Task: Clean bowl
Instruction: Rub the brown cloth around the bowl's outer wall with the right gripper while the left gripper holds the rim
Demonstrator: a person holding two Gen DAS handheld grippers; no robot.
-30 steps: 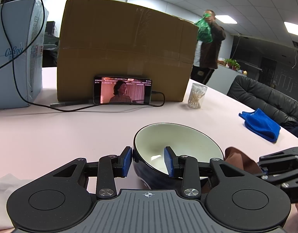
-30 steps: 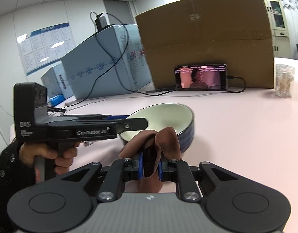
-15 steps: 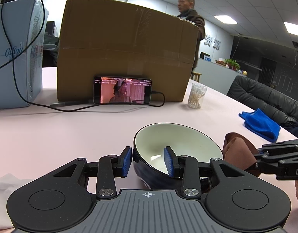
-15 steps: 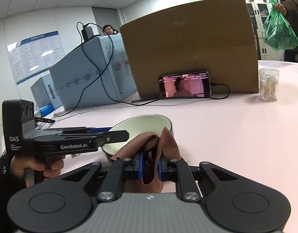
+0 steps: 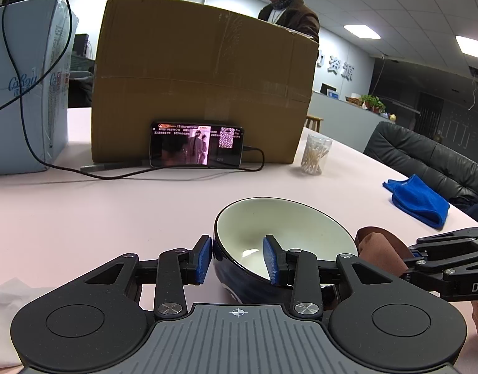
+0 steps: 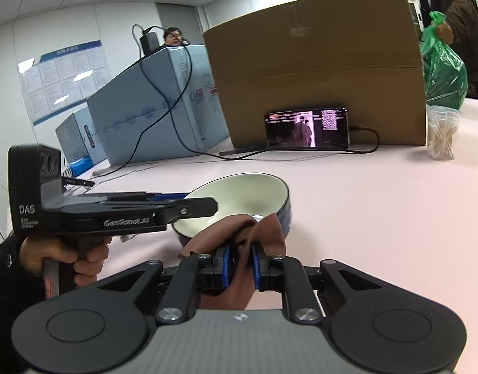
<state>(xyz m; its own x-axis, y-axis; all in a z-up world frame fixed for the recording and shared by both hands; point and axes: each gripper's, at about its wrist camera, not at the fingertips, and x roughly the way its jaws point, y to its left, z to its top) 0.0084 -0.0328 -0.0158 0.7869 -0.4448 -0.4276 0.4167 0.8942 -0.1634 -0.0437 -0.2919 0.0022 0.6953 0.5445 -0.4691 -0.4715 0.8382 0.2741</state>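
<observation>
Bowl [image 5: 288, 233] rim pinched by "GenRobot.AI" left tool [image 5: 238, 260]; brown cloth [image 6: 239, 233] in right tool [image 6: 240, 265].

Tilted bowl [image 5: 285, 227], cream inside, navy outside

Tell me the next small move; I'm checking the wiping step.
Probably bring the cloth in the right gripper forward into the bowl: the left gripper clamps the near rim, and the cloth sits just outside it.
</observation>
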